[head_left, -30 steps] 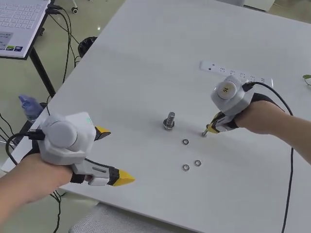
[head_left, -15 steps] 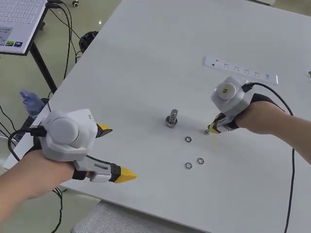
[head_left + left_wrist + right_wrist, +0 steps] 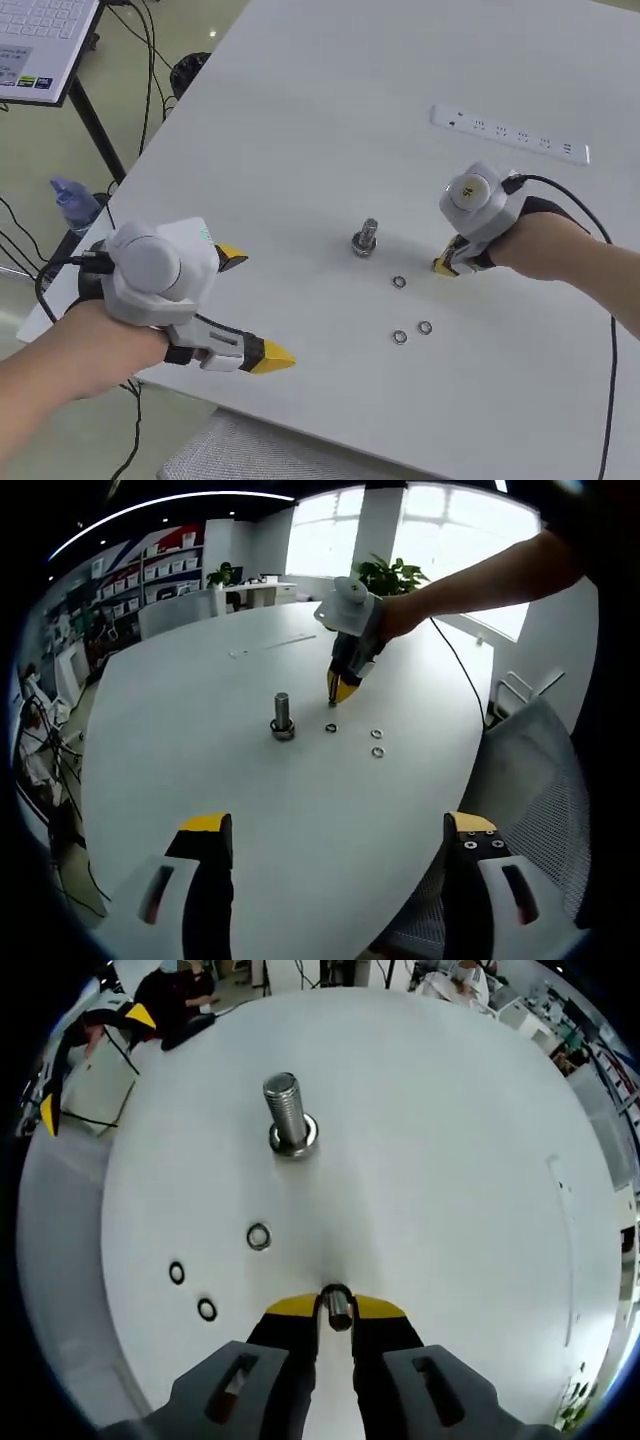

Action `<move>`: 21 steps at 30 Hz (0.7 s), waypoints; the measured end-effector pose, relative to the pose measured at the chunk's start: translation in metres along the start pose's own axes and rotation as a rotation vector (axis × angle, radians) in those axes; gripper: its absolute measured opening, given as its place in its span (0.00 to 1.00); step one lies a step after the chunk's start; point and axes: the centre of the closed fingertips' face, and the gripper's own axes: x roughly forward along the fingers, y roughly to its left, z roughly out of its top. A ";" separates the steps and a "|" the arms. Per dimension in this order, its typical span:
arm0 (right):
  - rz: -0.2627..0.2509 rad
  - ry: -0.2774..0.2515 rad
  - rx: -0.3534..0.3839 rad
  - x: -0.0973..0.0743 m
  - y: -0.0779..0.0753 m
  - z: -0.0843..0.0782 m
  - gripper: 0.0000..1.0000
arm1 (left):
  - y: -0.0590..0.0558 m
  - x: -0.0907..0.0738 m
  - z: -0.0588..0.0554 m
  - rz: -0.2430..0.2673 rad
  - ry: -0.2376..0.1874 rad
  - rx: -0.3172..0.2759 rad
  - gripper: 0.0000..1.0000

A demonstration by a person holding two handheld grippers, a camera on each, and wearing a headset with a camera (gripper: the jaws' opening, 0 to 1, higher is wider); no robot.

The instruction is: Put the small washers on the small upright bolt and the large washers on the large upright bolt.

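Steel washers (image 3: pixel 259 1236), three in all, lie flat and loose on the white desk (image 3: pixel 300 120). They sit left of centre in the right gripper view, below the large bolt (image 3: pixel 288 1115), which stands upright near the top of that frame. The washers are likely light, stiff and slippery, and so thin that tips closing from above could skid off. The best hold is probably across the outer rim, one washer at a time. Which are small and which are large is hard to tell at this size.

The right gripper (image 3: pixel 447 266) is closed on the small bolt (image 3: pixel 337 1306), which sits between its yellow tips at the bottom centre of its own view. That bolt looks light enough to topple if nudged. The left gripper (image 3: pixel 337 825) hangs wide open with nothing in it at the lower left of the head view, well apart from the parts.

Compared with a second ago, the whole head view has shifted, yet the washers and large bolt keep their layout. The small bolt then peeked out beside the right tip and is now covered by it.
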 end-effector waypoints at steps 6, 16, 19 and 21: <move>-0.004 0.009 -0.013 0.002 0.000 -0.001 0.12 | 0.000 0.001 -0.001 0.000 0.007 0.030 0.88; -0.001 0.009 -0.007 0.004 -0.001 0.000 0.13 | 0.003 0.002 -0.010 -0.006 0.030 0.040 0.86; -0.003 0.010 -0.014 0.004 -0.001 0.000 0.13 | 0.002 0.002 -0.010 -0.009 0.029 0.037 0.86; -0.005 0.010 -0.017 0.004 -0.001 0.000 0.13 | 0.002 0.002 -0.009 -0.010 0.028 0.037 0.85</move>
